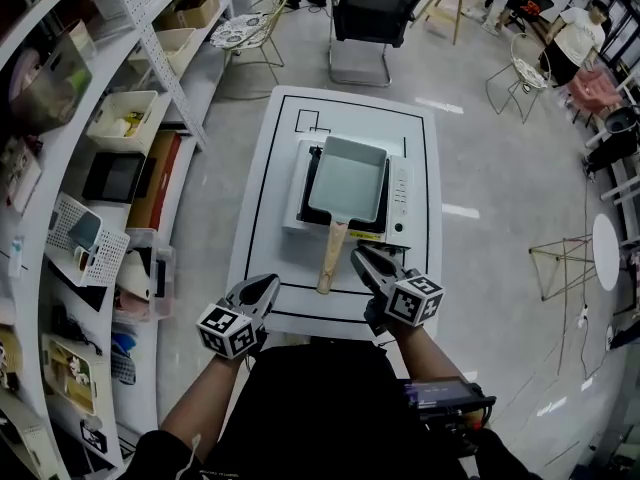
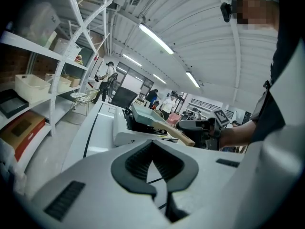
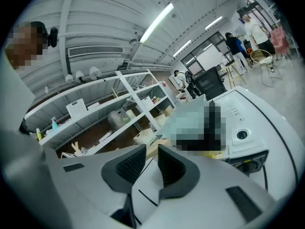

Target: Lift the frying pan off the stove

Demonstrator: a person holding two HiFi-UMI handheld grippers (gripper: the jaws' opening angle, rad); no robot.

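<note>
A pale teal rectangular frying pan (image 1: 348,178) sits on a white portable stove (image 1: 401,203) in the middle of a white table (image 1: 262,218). Its wooden handle (image 1: 332,258) points toward me. My right gripper (image 1: 358,255) hovers just right of the handle's end, its jaws a little apart with nothing between them (image 3: 152,147). My left gripper (image 1: 272,281) hangs near the table's front edge, left of the handle, tips touching and empty (image 2: 152,142). The left gripper view shows the pan (image 2: 143,112) and the handle (image 2: 174,133) from the side.
White shelving (image 1: 110,168) with bins and boxes runs along the left. A black chair (image 1: 365,13) stands beyond the table's far end. A round white side table (image 1: 605,253) and a wire rack (image 1: 560,263) are on the right. People stand at the back.
</note>
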